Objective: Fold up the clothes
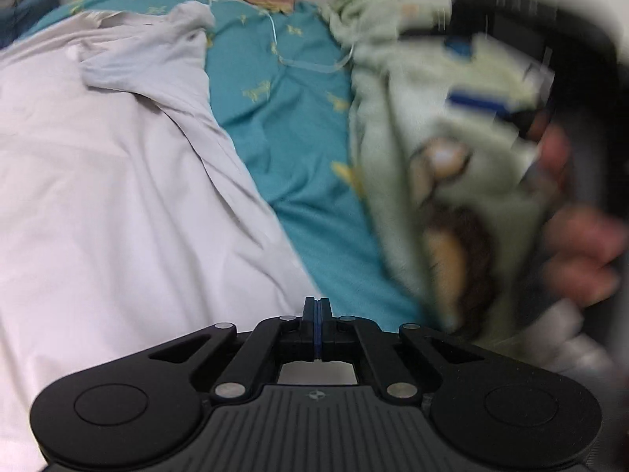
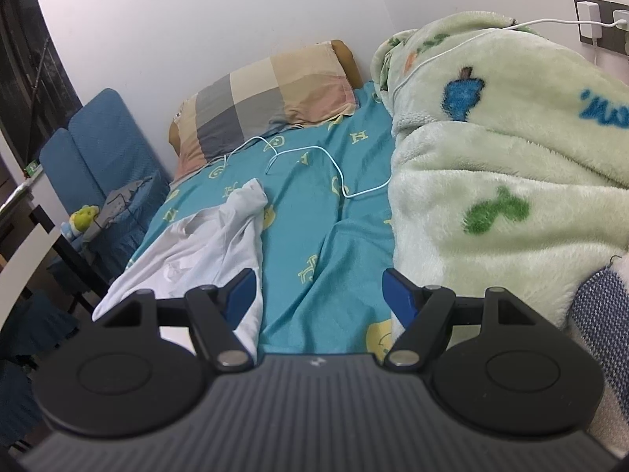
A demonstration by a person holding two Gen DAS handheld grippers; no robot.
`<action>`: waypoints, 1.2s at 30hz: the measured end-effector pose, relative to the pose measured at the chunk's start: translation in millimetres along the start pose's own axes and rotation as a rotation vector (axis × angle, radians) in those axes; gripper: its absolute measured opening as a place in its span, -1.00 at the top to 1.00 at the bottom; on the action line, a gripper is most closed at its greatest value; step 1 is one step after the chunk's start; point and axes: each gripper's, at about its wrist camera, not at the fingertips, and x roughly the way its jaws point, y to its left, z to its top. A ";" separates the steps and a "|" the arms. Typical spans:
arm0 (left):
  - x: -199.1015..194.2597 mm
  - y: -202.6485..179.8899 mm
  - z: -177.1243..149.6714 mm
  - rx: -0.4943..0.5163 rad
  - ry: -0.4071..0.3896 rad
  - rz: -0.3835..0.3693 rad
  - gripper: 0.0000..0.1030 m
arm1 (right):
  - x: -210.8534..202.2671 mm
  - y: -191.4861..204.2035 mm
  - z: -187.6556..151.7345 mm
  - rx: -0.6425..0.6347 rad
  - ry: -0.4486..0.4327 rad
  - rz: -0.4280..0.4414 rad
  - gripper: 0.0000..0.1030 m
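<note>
Your left gripper (image 1: 317,310): jaws together, empty, shirt (image 1: 118,181) near left. Only right view shows your right gripper (image 2: 318,295), jaws apart, pillow (image 2: 271,94) far.

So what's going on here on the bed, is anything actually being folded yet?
Not yet. A person holds a gripper in each hand over a bed with a teal sheet. A white garment lies spread and creased on the sheet, unfolded. The left gripper is shut and appears to hold nothing, just past the garment's edge. The right gripper is open above the sheet, between the garment and a green fleece blanket. A white cable trails across the sheet.
</note>
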 end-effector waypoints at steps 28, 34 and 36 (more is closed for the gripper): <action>64.7 -45.8 -29.6 0.341 0.065 0.207 0.89 | 10.8 -2.7 4.5 0.037 0.024 0.064 -0.41; 41.9 -28.8 -15.5 0.223 0.058 0.138 0.98 | 10.7 -3.1 2.3 0.037 0.025 0.065 -0.41; 18.6 -22.8 -10.9 0.182 0.042 0.108 0.98 | 9.1 -2.4 2.0 0.033 0.021 0.064 -0.41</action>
